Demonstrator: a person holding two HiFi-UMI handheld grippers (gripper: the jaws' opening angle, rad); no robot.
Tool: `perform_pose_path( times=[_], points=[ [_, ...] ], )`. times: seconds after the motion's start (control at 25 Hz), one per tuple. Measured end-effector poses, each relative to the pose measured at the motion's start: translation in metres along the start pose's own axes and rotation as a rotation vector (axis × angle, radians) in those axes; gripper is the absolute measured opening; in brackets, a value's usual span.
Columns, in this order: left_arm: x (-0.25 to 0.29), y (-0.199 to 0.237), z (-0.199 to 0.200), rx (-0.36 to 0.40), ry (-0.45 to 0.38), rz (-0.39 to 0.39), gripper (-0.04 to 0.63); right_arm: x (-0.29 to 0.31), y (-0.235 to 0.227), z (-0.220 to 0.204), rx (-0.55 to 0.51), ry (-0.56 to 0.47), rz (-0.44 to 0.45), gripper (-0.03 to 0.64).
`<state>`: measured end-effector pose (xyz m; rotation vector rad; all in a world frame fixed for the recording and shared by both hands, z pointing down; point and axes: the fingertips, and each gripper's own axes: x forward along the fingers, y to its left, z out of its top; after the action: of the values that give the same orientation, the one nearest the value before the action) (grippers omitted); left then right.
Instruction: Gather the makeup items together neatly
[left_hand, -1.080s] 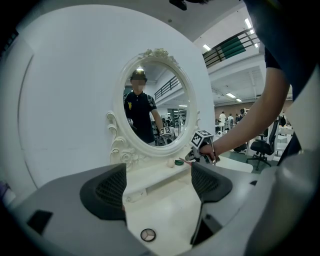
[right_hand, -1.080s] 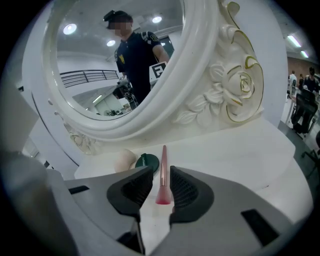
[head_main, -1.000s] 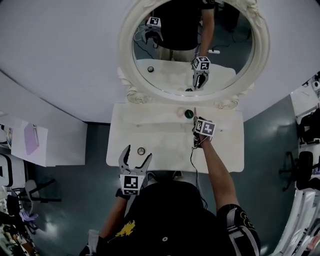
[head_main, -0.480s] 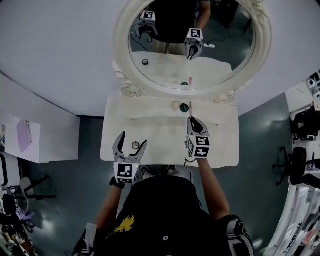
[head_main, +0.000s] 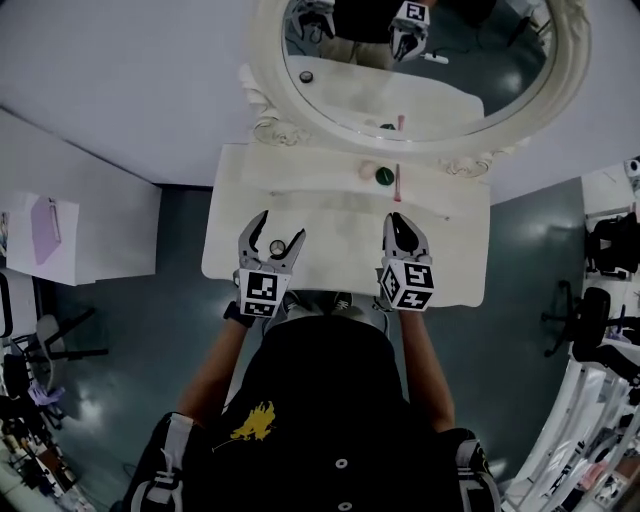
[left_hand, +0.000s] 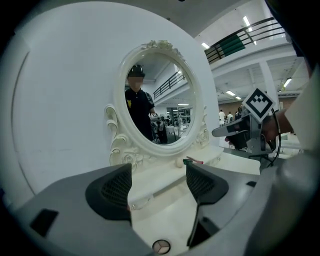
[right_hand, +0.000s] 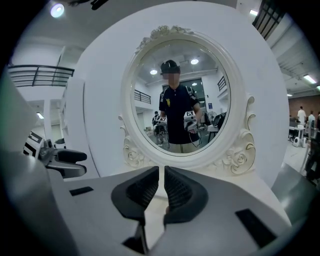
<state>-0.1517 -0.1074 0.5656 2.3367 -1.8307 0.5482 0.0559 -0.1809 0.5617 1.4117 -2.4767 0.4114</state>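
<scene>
**Makeup items on a white bench, one claw open, one closed**

Makeup items lie in two places on a white bench (head_main: 445, 275), seen from above. A small round compact (head_main: 277, 247) sits alone at centre left of the head view. A green pot (head_main: 382, 175), a pale pot (head_main: 366, 171) and a pink stick (head_main: 397, 184) are close together at upper centre. They lie just below the ornate oval mirror (head_main: 268, 100), well apart from the compact. The pale pot is just left of the green one, and the stick lies upright in the frame just to their right.

The left claw (head_main: 281, 226) is at centre left with its jaws spread. They have just been closing. The compact lies on the bench between them, and the pads do not press on it. In the left gripper view the compact shows at the bottom edge, low between the two dark ribbed pads.

The right claw (head_main: 400, 220) is at centre right, level with the left one. It points up the frame toward the three grouped items and is clear of them. Its jaws have just been closing and now stand together, with only a thin slit between the pads. Nothing is between them.

A person in dark clothing fills the lower half of the head view and is reflected in the mirror.
</scene>
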Motion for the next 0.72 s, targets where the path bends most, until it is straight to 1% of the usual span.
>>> perform_pose_path(
  times=[0.2,0.4,0.56,0.72],
  points=[
    [0.01,0.004,-0.038,-0.031,0.065,-0.016,0.36,-0.006,0.012,-0.006,0.01,0.005,0.005,0.044],
    [0.019,0.003,-0.092,-0.019,0.155,-0.026,0.36,-0.01,0.025,-0.013,0.019,0.013,0.02,0.04],
    [0.024,0.004,-0.126,0.015,0.232,-0.036,0.361,-0.013,0.03,-0.017,0.015,0.02,0.025,0.038],
    [0.022,0.001,-0.167,0.055,0.335,-0.071,0.36,-0.014,0.039,-0.028,0.015,0.044,0.029,0.031]
  ],
)
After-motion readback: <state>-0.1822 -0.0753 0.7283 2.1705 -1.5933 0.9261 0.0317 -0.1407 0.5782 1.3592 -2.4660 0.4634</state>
